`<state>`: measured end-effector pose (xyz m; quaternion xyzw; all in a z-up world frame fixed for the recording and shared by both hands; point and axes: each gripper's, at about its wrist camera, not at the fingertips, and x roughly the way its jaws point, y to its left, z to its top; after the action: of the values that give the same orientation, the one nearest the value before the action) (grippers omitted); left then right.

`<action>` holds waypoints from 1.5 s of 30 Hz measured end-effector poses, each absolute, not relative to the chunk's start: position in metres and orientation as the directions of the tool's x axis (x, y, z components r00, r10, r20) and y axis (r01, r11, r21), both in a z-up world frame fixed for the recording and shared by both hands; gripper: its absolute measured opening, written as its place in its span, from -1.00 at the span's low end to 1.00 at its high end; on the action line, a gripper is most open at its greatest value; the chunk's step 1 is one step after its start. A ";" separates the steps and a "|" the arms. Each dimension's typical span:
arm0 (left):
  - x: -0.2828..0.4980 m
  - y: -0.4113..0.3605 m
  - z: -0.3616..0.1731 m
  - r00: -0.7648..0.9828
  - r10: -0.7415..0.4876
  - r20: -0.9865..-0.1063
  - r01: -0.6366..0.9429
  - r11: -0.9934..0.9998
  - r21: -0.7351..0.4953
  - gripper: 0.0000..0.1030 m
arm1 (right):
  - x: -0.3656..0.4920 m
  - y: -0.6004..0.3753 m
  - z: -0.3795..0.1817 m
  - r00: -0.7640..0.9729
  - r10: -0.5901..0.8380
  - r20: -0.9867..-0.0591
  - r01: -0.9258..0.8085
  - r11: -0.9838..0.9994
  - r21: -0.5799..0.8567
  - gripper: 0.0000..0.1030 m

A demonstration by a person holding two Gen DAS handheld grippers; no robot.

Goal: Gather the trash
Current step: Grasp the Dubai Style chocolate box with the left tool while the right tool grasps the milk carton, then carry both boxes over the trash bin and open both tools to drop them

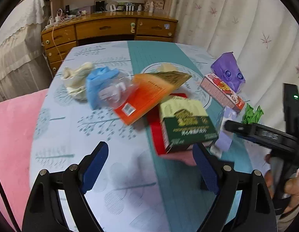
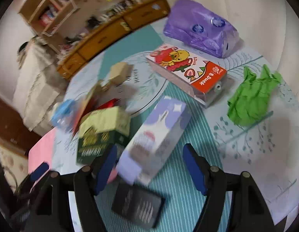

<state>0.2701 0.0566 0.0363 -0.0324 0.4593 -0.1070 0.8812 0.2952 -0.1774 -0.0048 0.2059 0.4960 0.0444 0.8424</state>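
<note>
I bring the right tongs (image 2: 149, 166) down over the near end of the lilac carton (image 2: 159, 131), which lies on the desk (image 2: 256, 154) just beside the green box (image 2: 103, 133), and I clench only once both pads straddle its narrow sides, so it does not skid into the green box. Both tongs are released and grasp nothing; the left tongs (image 1: 151, 166) hang spread over bare desk on the near side of the green box, both pairs angled steeply down at the pile.
</note>
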 end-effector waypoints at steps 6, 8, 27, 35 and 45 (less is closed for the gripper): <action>0.301 0.039 0.030 0.489 -0.260 -0.833 0.143 0.965 -0.218 0.70 | 0.319 -0.163 -0.018 0.459 0.201 -0.865 0.158 0.940 0.302 0.38; 0.309 0.035 0.028 0.467 -0.277 -0.840 0.143 0.961 -0.238 0.70 | 0.318 -0.164 -0.019 0.471 0.199 -0.860 0.145 0.944 0.297 0.38; 0.354 -0.029 0.001 0.304 -0.195 -0.932 0.141 0.977 -0.158 0.99 | 0.294 -0.224 -0.025 0.524 0.391 -0.757 0.063 0.868 0.493 -0.24; 0.359 -0.046 -0.021 0.257 -0.040 -0.966 0.110 0.994 -0.012 0.99 | 0.290 -0.231 -0.026 0.527 0.426 -0.735 0.041 0.852 0.523 -0.24; 0.342 -0.034 -0.005 0.281 -0.042 -0.959 0.035 0.999 -0.034 0.77 | 0.285 -0.231 -0.017 0.532 0.454 -0.715 0.026 0.835 0.549 -0.31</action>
<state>0.3417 -0.0335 -0.0053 -0.0031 0.5990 -0.0240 0.8004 0.2854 -0.2311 -0.0165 0.2568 0.4666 0.1278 0.8366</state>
